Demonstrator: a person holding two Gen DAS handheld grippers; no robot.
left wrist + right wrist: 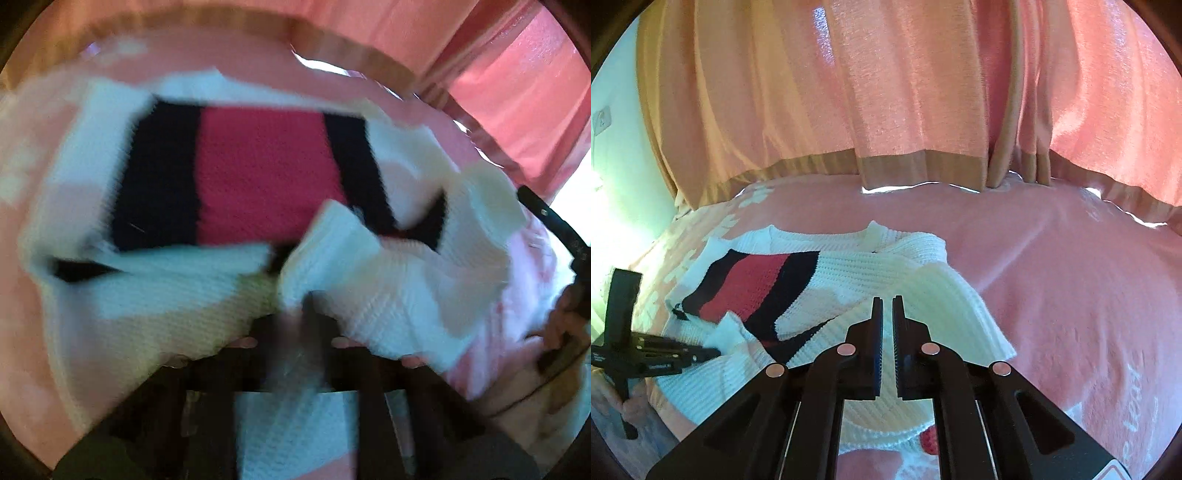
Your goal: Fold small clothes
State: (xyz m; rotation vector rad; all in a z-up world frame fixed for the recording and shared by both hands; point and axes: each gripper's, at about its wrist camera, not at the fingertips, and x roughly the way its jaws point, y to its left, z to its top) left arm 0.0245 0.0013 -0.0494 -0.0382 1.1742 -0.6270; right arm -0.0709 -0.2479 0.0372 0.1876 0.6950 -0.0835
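A small white knit sweater with a red panel between two dark stripes lies on a pink bedspread. In the left wrist view the sweater fills the frame, blurred. My left gripper is shut on a white fold of the sweater and lifts it. That gripper also shows at the left of the right wrist view, at the sweater's edge. My right gripper hovers over the sweater's near white sleeve, its jaws a narrow gap apart with nothing between them.
Pink curtains with tan hems hang behind the bed. A pale wall with a socket is at the left. White lettering is printed on the bedspread at the right. The right gripper's body shows at the right edge.
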